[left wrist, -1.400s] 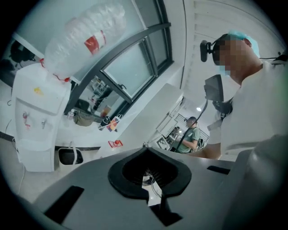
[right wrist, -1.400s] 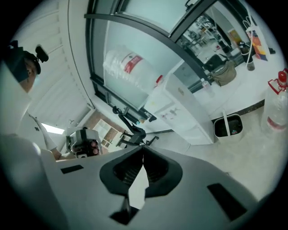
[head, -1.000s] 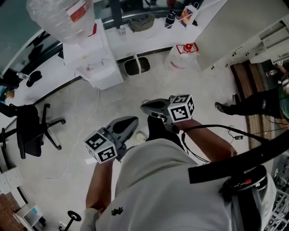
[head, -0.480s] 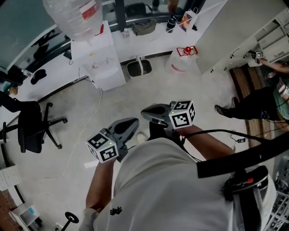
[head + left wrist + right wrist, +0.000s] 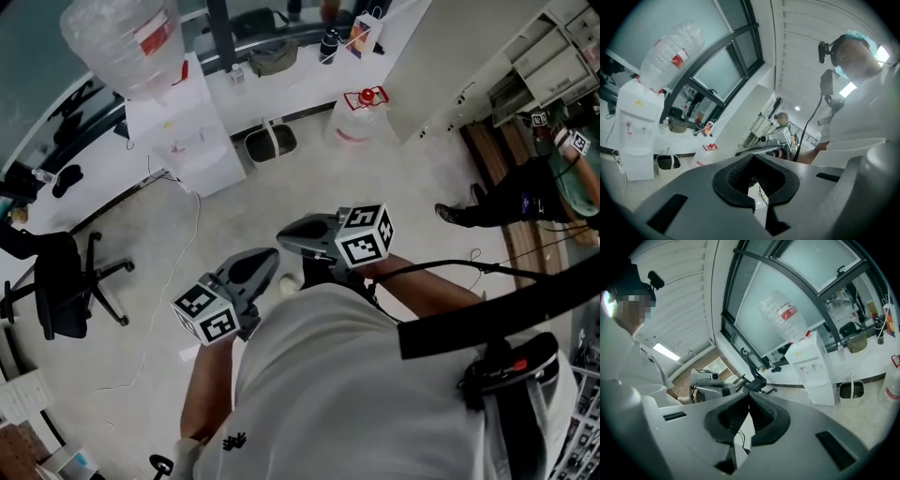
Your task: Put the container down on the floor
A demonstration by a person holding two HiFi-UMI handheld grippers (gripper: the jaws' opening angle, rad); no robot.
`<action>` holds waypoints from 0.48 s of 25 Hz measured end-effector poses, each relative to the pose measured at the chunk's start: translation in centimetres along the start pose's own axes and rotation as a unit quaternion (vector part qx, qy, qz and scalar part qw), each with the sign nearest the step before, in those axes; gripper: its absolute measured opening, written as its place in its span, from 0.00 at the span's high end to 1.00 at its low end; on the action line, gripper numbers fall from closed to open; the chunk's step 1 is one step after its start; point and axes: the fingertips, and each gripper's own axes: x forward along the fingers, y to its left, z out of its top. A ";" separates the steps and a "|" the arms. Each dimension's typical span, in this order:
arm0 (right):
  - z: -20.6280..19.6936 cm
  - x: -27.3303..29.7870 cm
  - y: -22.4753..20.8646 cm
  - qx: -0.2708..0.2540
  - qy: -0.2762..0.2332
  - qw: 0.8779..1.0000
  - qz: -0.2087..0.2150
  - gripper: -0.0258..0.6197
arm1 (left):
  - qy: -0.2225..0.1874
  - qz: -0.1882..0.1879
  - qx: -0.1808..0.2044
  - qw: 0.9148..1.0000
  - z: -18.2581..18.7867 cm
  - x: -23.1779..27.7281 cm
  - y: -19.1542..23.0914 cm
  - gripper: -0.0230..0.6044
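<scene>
A clear water container (image 5: 354, 117) with a red cap stands on the floor by the white counter, far ahead of me. It also shows in the left gripper view (image 5: 707, 154) and at the right edge of the right gripper view (image 5: 893, 386). I hold both grippers close to my chest, well above the floor. My left gripper (image 5: 270, 257) is shut with nothing between its jaws (image 5: 752, 157). My right gripper (image 5: 284, 234) is likewise shut and holds nothing (image 5: 749, 395). The two grippers point toward each other, a little apart.
A white water dispenser (image 5: 183, 131) with an upturned bottle (image 5: 117, 42) stands at the back left, a small bin (image 5: 270, 142) beside it. An office chair (image 5: 56, 281) is at the left. Another person (image 5: 525, 187) stands at the right. A thin cable (image 5: 173, 281) runs across the floor.
Both grippers stay shut and close to my chest, shifted slightly left in view. The head view has swung a little, and the person at the right has moved.
</scene>
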 end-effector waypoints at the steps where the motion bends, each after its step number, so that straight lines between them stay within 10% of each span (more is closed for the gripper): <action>1: -0.1 -0.1 0.0 -0.002 0.002 1.000 0.000 0.93 | -0.001 0.000 0.000 1.000 0.1 0.1 0.0 0.95; 12: -0.1 -0.4 0.1 -0.009 0.003 1.000 0.003 0.93 | -0.002 -0.008 -0.004 1.000 0.1 1.3 0.0 0.95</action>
